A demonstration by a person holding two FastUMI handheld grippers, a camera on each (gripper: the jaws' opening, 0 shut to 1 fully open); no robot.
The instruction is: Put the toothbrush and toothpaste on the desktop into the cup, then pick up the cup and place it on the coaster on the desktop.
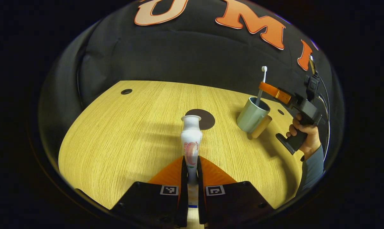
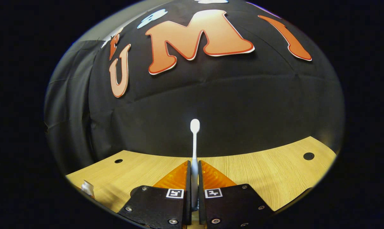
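My left gripper (image 1: pixel 192 163) is shut on a white toothpaste tube (image 1: pixel 191 136), which points cap-first away from me over the wooden desktop (image 1: pixel 122 143). Just beyond the cap lies a dark round coaster (image 1: pixel 207 117). To the right stands a grey-green cup (image 1: pixel 251 115) with a wooden handle (image 1: pixel 261 126). A white toothbrush (image 1: pixel 261 84) stands upright with its lower end inside the cup's mouth, and my right gripper (image 1: pixel 261 86) grips its handle. In the right gripper view, that gripper (image 2: pixel 194 168) is shut on the toothbrush (image 2: pixel 195 140), bristle head up.
A person's hand (image 1: pixel 303 135) holds the right gripper's handle near the desktop's right edge. Small round holes (image 1: pixel 126 91) (image 2: pixel 308 156) sit in the desktop near its far edge. Black cloth walls close off the back and left.
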